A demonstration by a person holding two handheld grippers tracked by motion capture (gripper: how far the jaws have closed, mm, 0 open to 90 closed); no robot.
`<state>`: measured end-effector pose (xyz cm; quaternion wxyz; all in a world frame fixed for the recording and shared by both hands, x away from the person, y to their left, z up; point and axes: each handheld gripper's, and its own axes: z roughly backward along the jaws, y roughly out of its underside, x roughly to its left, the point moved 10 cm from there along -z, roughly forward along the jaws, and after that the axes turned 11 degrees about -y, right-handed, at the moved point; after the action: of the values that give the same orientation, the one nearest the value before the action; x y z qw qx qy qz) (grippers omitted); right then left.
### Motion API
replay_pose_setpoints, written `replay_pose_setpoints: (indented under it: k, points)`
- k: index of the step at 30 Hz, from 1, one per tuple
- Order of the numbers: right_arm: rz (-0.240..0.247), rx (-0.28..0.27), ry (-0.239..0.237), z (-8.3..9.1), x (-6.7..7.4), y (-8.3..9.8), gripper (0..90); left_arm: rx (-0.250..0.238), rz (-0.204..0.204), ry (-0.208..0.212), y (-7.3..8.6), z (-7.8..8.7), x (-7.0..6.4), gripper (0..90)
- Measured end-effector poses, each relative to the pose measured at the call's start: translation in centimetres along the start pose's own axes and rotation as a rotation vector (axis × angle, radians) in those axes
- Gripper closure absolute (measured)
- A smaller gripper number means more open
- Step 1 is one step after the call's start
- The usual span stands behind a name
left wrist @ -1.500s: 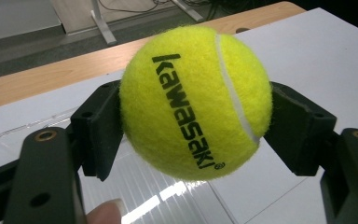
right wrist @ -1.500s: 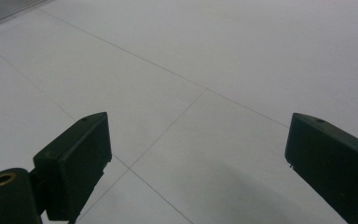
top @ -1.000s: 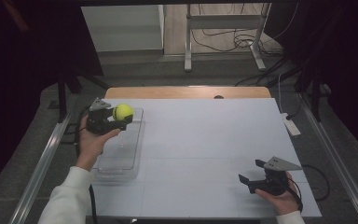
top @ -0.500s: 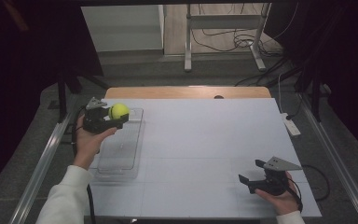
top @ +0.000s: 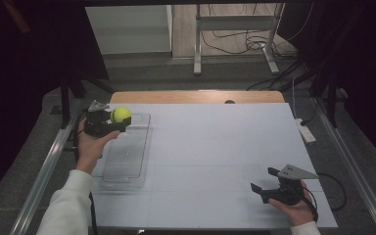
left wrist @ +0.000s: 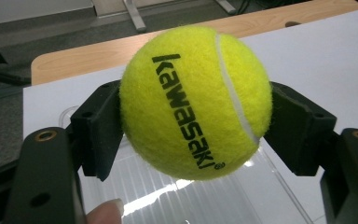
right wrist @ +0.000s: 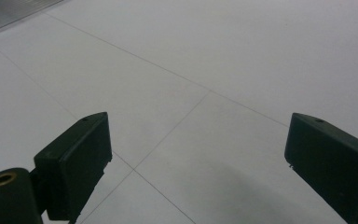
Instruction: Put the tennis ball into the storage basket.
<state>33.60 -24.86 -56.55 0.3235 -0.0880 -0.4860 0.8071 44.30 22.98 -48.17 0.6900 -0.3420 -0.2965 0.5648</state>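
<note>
Compared with a second ago, the left gripper [top: 108,122] and its ball have slid a touch toward the left edge of the high view and a hair up-frame, so the hand now sits off the upper left corner of the tray rather than over it. Right side hasn't budged at all.

So, the tennis ball [left wrist: 196,101]: bright yellow, black "kawasaki" lettering running down its face, white seam curving on the right. It's pinched between the two black jaws of the left gripper, one pad pressed on each side, held up off the surface. In the high view it shows as a yellow dot [top: 121,114] in the upper left of the table, right at the far end of the clear plastic tray [top: 127,156]. The tray is a long see-through rectangle lying on the white table [top: 215,147], running from the upper left down toward the lower left of the frame. In the left gripper view you can see its ribbed bottom under the ball, plus a fingertip poking in at the bottom edge.

The right gripper [top: 263,183] is down in the lower right of the high view, held in the person's right hand [top: 293,205], close over the table. Its jaws are spread wide with nothing between them, just bare white tabletop with thin seam lines crossing it.
</note>
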Motion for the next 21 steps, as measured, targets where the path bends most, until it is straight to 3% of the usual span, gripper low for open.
replay_pose_setpoints:
  k: [14,21]
  points:
    - [-0.001,0.001,-0.006,-0.1,0.0,0.0,7.8,0.023,0.012,-0.018,0.1,-0.7,1.0,26.2]
    - [-0.002,0.001,-0.004,-0.1,0.0,0.0,7.7,0.068,0.018,-0.044,0.5,-1.8,1.8,26.2]
